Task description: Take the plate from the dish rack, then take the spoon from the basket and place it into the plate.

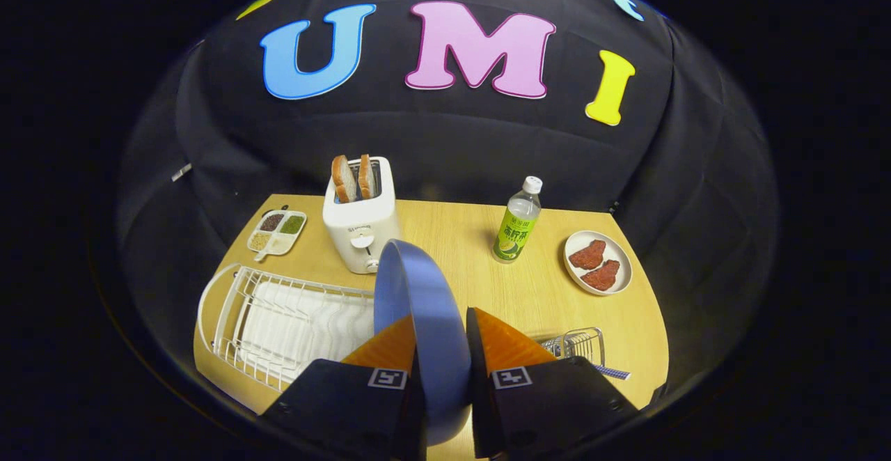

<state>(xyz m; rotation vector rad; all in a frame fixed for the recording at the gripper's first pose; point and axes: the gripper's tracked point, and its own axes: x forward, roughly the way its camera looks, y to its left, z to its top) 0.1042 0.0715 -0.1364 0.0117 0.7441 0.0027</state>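
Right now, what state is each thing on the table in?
Tool: shut on the plate.
Plate: on edge between the fingers, held above the table.
Rack: no dishes in it.
Toaster: two bread slices up.
Bottle: upright, capped.
Basket: beside the right finger; contents unclear.

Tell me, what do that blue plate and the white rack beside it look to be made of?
The blue plate, gripped on edge between the gripper's two fingers, looks like plastic or melamine: even colour, smooth with a soft sheen, though glazed ceramic is possible. The dish rack looks like white-coated metal wire, going by its thin rods and curved frame, over a ribbed white tray.
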